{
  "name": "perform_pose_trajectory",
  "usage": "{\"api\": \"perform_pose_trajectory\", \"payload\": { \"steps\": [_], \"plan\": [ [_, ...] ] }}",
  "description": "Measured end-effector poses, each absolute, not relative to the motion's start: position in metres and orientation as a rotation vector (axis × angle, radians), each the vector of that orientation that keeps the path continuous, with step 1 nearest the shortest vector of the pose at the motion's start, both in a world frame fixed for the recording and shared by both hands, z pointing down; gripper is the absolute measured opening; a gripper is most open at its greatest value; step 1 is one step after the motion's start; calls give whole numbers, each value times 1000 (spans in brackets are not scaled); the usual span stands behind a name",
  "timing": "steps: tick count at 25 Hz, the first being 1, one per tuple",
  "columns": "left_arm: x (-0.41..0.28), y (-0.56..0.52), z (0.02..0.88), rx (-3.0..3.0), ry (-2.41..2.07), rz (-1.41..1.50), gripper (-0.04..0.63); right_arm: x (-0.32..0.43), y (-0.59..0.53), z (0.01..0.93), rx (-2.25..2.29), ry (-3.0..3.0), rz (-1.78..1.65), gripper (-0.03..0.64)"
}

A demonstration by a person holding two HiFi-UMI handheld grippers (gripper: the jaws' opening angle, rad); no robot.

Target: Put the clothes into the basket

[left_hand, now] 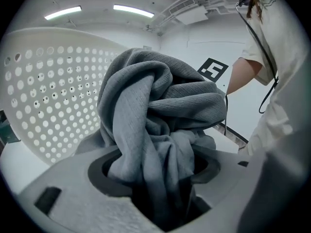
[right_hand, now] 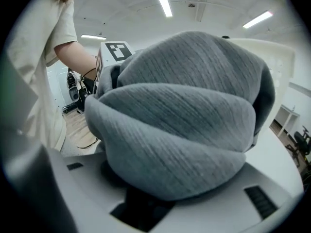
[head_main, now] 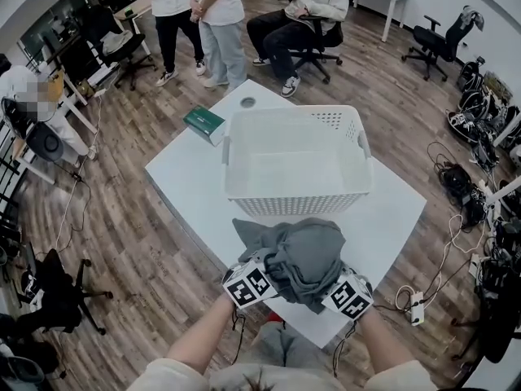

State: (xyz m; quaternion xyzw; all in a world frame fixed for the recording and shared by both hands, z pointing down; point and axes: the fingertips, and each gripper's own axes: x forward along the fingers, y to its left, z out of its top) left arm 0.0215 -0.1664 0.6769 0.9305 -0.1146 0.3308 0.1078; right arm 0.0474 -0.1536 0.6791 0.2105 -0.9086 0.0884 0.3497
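Observation:
A crumpled grey garment (head_main: 301, 255) lies bunched on the white table (head_main: 183, 177), just in front of the empty white perforated basket (head_main: 295, 204). My left gripper (head_main: 262, 277) is at the garment's near left side and my right gripper (head_main: 338, 287) at its near right. In the left gripper view the grey garment (left_hand: 155, 110) runs down between the jaws of the left gripper (left_hand: 160, 191), pinched there, with the basket wall (left_hand: 43, 96) behind. In the right gripper view the garment (right_hand: 180, 120) bulges over the right gripper (right_hand: 146, 198), hiding its jaws, which hold the cloth.
A green box (head_main: 203, 121) and a small round object (head_main: 248, 102) lie on the table left of and behind the basket. Beyond the table stand two people, with another seated (head_main: 305, 19). Office chairs and cables (head_main: 460, 186) lie on the wooden floor around.

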Motion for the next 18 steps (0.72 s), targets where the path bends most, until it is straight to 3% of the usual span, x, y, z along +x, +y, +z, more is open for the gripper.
{"api": "perform_pose_trajectory", "payload": {
  "steps": [18],
  "plan": [
    [55, -178, 482, 3101, -545, 805, 318, 86, -171, 484, 728, -2370, -231, 206]
  ]
}}
